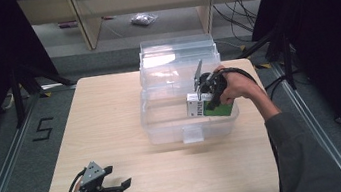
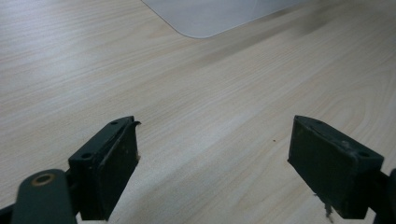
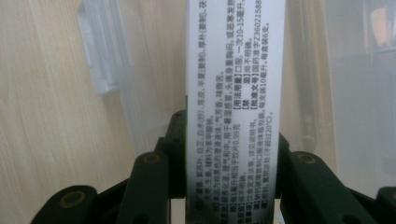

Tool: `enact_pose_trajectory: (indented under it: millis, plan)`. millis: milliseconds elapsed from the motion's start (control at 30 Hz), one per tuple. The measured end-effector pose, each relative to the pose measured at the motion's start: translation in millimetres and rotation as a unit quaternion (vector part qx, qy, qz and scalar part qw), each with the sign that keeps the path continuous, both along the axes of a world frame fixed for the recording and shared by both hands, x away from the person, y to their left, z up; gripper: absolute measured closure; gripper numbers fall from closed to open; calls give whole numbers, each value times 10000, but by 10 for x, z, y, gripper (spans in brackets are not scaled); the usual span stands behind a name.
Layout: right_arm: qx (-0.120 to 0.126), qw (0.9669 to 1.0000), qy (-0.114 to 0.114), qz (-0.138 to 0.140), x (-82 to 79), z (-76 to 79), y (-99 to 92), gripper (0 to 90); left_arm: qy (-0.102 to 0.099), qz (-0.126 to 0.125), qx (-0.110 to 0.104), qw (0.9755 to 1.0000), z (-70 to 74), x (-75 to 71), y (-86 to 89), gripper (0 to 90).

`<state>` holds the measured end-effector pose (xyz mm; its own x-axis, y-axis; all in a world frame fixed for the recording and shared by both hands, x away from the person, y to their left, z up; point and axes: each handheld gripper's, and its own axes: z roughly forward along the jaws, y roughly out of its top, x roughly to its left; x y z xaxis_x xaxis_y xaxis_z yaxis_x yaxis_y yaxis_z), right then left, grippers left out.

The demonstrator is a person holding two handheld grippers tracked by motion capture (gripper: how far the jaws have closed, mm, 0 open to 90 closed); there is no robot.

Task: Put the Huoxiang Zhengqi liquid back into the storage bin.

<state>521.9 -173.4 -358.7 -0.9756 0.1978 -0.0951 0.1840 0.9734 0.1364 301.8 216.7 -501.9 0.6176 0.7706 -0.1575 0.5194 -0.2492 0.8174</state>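
Observation:
A clear plastic storage box [image 1: 162, 122] with its lid [image 1: 177, 49] tipped open at the back stands on the wooden table [image 1: 100, 116]. My right gripper [image 1: 208, 100] reaches into the box at its right side, shut on a white and green carton [image 1: 210, 107]. The right gripper view has the carton's printed white side [image 3: 235, 93] clamped between the two black jaws, with the clear box [image 3: 116, 84] behind it. My left gripper [image 1: 121, 189] rests near the table's front left corner, open. Nothing lies between its fingers [image 2: 107, 163], just bare wood.
A corner of the clear box [image 2: 210, 18] shows ahead of the left gripper. Beyond the table's far edge a small bag [image 1: 143, 19] lies on the floor. Cables [image 1: 242, 10] hang at the back right. A floor marking "5" [image 1: 42, 129] sits left of the table.

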Motion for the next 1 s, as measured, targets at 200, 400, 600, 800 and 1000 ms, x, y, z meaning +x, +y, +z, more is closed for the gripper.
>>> enact_pose_trajectory:
  millis: [200,400,600,800,1000]
  plan:
    - [-78,9999,56,-85,17,-101,-43,647,7,-11,11,10000,-1,2,-1,152]
    - [-92,9999,97,-105,54,-234,-85,646,8,17,-35,10000,-5,2,-7,152]
    - [-90,9995,237,-210,77,-357,-109,646,10,9,-25,10000,-4,2,-7,152]
    - [-178,9993,273,-206,93,-444,-109,645,8,15,-37,10000,-5,2,-8,152]
    - [-121,9995,234,153,152,-525,-103,643,4,24,-41,10000,-2,-1,-7,152]
